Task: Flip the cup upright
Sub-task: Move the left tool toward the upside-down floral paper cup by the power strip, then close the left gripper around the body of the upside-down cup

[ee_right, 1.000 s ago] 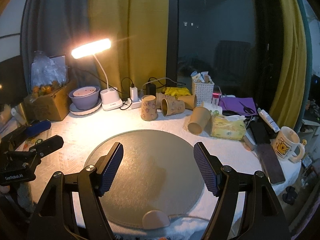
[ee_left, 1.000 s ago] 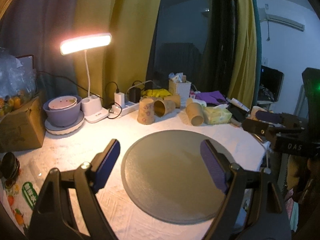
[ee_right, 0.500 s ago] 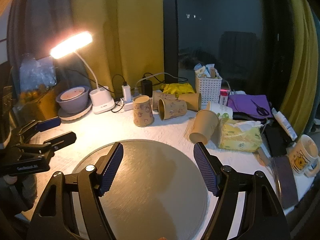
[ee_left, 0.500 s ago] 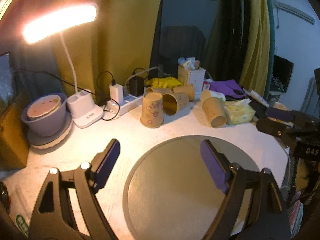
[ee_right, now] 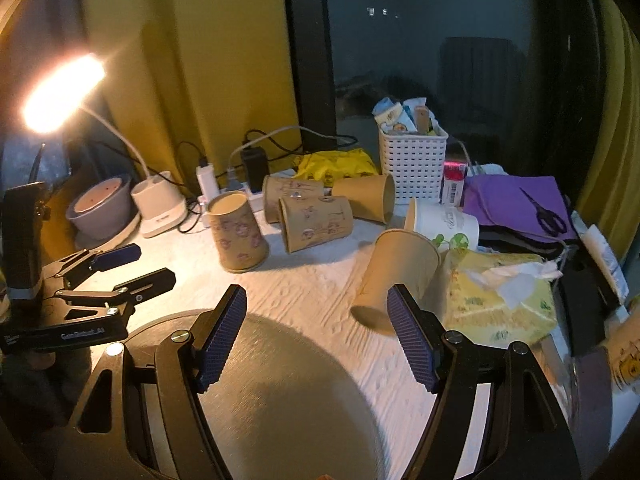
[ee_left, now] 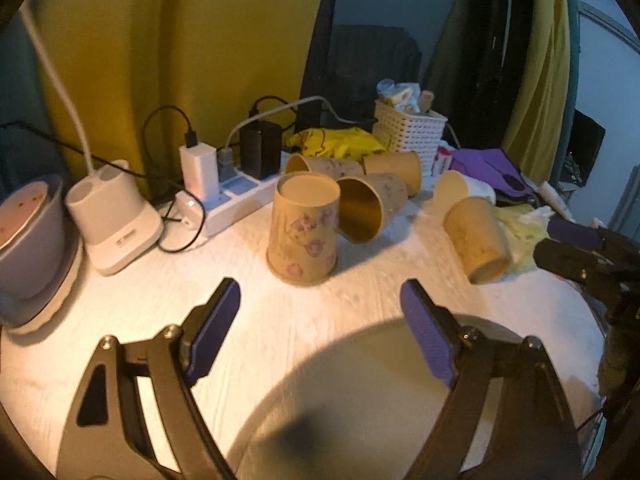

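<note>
Left hand-held gripper [ee_left: 320, 320] spread wide and empty above the counter [ee_left: 260, 320], just short of the inverted cup [ee_left: 303, 229], right hand-held gripper [ee_right: 316, 336] likewise agape, near a tilted cup [ee_right: 394, 276] beside tissues [ee_right: 500, 300].

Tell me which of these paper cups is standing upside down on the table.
The flower-print cup nearest the lamp base. It stands on its rim with its flat bottom facing up; the other cups behind and to its right lie on their sides or lean.
</note>
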Available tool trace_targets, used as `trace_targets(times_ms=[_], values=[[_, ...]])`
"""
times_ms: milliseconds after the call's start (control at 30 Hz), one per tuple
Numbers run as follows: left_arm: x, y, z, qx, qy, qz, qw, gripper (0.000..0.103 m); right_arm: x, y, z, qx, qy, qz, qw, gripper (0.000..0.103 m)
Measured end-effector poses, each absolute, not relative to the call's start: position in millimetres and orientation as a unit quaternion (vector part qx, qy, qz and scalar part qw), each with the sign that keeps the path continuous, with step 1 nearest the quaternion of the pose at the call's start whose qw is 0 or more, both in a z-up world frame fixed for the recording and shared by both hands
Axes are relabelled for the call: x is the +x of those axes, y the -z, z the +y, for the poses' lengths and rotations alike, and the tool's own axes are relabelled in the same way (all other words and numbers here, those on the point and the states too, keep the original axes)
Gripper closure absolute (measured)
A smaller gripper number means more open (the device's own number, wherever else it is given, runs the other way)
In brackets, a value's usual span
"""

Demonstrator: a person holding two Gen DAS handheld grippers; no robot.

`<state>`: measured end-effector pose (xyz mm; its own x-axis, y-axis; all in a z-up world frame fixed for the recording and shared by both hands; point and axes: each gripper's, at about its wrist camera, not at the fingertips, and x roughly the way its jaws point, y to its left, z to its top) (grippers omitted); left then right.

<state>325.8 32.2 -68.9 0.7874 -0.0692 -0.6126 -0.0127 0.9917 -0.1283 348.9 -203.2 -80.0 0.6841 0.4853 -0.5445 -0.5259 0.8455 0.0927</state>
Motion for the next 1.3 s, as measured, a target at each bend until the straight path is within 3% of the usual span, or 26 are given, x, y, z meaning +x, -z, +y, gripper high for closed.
trace_targets(times_ms=[700, 767, 867, 1300], values=[[424, 104, 22, -0.013, -0.001, 0.357, 0.934, 0.021, 411, 102, -199, -0.022, -0.278, 0.31, 0.909, 0.027], [431, 109, 22, -0.011, -0.003, 0.374, 0.927, 0.032, 412, 103, -200, -0.022, -0.278, 0.311, 0.909, 0.027], [438, 118, 24, -0.02, 0.003, 0.402, 0.915, 0.037, 412, 104, -200, -0.022, -0.278, 0.311, 0.909, 0.027], [403, 100, 28, -0.002, 0.001, 0.39, 0.921, 0.044, 408, 97, -203, -0.018, -0.276, 0.309, 0.91, 0.027]])
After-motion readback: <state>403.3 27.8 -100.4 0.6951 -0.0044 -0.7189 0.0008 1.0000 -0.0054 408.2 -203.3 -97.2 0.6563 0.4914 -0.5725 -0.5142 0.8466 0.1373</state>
